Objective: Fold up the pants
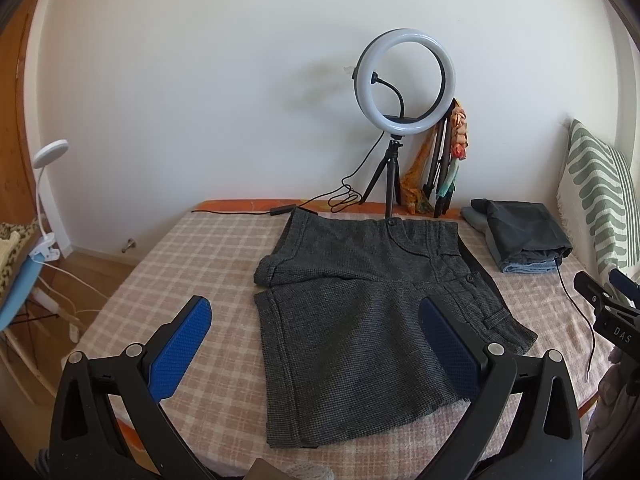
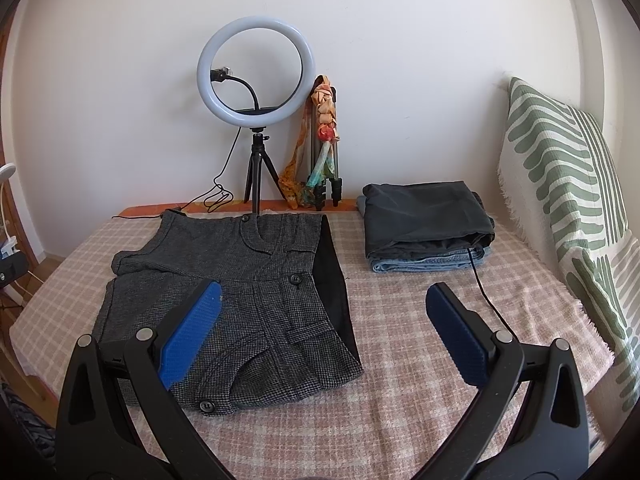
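Dark grey tweed shorts (image 1: 360,312) (image 2: 240,300) lie spread flat on the checked bed cover, waistband toward the right, one leg cuff turned toward the wall. My left gripper (image 1: 316,320) hovers open above the shorts' near leg, holding nothing, blue pads wide apart. My right gripper (image 2: 324,304) is open too, above the waistband side; its left pad (image 2: 192,332) is over the fabric and its right pad (image 2: 456,336) over bare cover. The right gripper's black body (image 1: 612,308) shows at the right edge of the left wrist view.
A folded pile of dark and denim clothes (image 2: 428,228) (image 1: 520,236) sits at the back right, a black cable (image 2: 484,284) trailing from it. A ring light on a tripod (image 2: 254,72), a scarf-draped stand (image 2: 324,140) and a striped pillow (image 2: 568,200) line the back and right.
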Available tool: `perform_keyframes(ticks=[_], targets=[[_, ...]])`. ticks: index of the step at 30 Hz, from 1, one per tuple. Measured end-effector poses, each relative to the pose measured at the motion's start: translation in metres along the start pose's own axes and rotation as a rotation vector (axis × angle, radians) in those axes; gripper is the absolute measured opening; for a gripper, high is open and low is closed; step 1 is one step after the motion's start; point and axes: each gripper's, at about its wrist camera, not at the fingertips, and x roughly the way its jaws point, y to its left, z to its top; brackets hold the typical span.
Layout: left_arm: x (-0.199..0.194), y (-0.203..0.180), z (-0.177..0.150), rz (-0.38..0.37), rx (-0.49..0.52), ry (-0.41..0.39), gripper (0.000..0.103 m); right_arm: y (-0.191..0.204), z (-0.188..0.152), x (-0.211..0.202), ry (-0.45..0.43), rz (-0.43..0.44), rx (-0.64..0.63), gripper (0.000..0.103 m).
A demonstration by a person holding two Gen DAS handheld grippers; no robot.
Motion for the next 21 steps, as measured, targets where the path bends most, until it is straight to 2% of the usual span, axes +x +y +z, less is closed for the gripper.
perform_keyframes(ticks=[21], targets=[[0.0011, 0.0011, 0.0008, -0.007, -0.011, 0.002, 0.103, 0.0012, -0.0009, 0.001, 0.001, 0.0, 0.0, 0.103]])
